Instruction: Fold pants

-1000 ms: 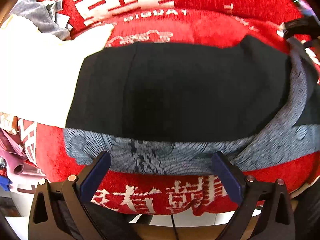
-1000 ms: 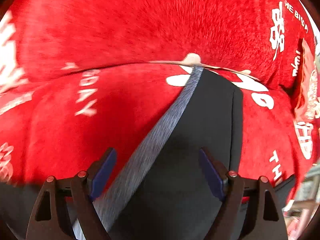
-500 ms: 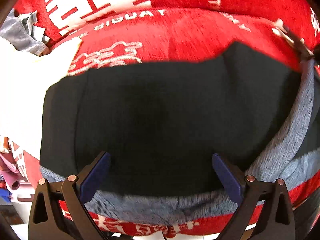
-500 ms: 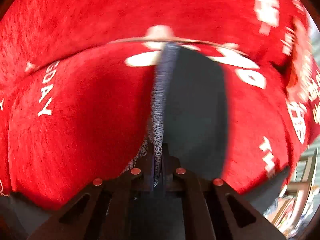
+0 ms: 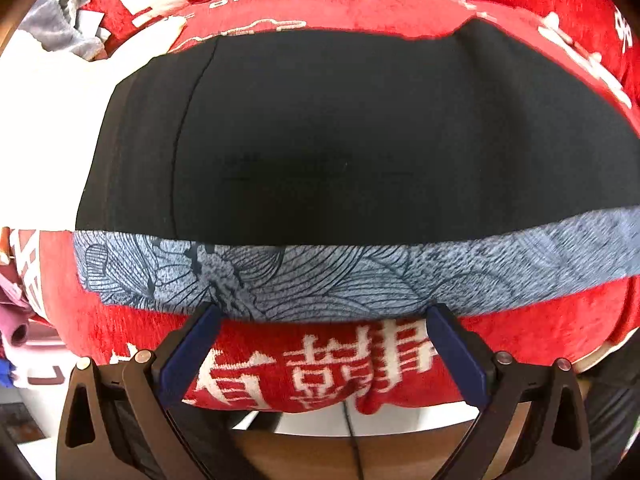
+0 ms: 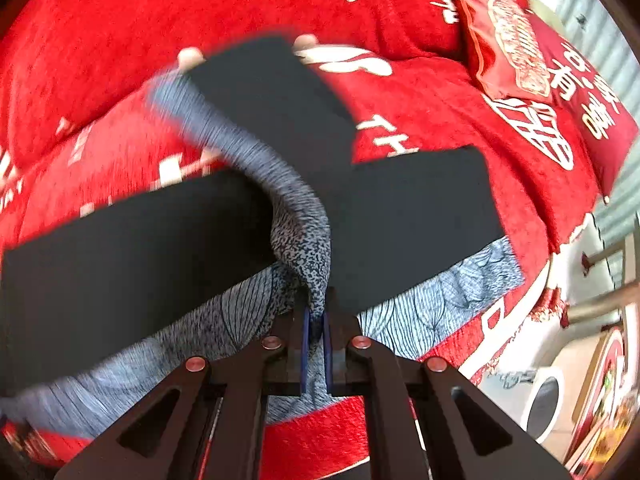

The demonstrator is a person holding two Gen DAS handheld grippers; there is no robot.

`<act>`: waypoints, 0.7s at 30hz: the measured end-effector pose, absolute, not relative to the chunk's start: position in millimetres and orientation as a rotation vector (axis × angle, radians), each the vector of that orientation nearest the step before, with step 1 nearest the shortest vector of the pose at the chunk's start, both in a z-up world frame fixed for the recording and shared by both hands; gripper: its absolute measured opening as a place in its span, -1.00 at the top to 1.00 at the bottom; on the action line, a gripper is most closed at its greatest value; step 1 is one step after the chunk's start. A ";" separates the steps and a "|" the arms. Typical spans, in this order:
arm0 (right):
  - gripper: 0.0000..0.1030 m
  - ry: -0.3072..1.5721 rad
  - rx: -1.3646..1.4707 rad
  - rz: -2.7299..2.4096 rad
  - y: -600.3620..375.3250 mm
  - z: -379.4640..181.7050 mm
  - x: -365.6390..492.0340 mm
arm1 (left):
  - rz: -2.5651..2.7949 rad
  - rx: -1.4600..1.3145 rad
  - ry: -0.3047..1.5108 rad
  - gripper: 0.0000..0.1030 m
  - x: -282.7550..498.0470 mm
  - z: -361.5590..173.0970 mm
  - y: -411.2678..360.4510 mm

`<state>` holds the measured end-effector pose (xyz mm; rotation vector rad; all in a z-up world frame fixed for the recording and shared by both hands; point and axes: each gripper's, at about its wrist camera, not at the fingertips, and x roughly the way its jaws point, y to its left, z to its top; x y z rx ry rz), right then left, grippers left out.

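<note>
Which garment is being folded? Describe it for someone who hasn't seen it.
On the red blanket with white lettering lie black pants with a blue-grey line-patterned band along one edge. The right gripper pinches them; the white cloth and grey cloth nearby are plain.

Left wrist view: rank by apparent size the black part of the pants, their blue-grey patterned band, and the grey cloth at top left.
1. black part of the pants, by far the largest.
2. blue-grey patterned band, a long strip below it.
3. grey cloth, smallest, though it lies farther off and near the fisheye edge.
</note>
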<state>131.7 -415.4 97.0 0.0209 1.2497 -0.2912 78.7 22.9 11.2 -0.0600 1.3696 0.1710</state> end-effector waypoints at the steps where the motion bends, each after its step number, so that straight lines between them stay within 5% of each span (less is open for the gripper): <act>1: 0.86 1.249 0.014 -0.281 -413.3 97.4 131.9 | 0.166 -0.071 1.352 -1.00 82.3 17.1 22.6; 3: 0.66 1.233 -0.037 -0.273 -411.2 96.6 137.0 | 0.153 -0.084 1.318 -1.00 91.3 29.8 18.1; 7: -0.06 1.186 -0.052 -0.242 -417.2 97.8 159.8 | 0.101 -0.124 1.321 -1.00 113.0 34.8 7.4; 13: -0.17 1.167 0.047 -0.287 -452.3 99.1 191.2 | 0.127 -0.112 1.325 -1.00 141.5 30.0 -9.1; 15: -0.12 1.160 0.094 -0.308 -467.2 101.5 199.3 | 0.118 -0.106 1.313 -1.00 152.9 30.9 -20.2; 17: 0.84 1.169 0.130 -0.300 -480.0 105.0 202.1 | 0.096 -0.074 1.310 -1.00 166.6 29.1 -36.0; 21: 0.85 1.067 0.081 -0.291 -480.7 122.8 177.6 | 0.129 0.004 1.326 -1.00 169.7 19.7 -51.5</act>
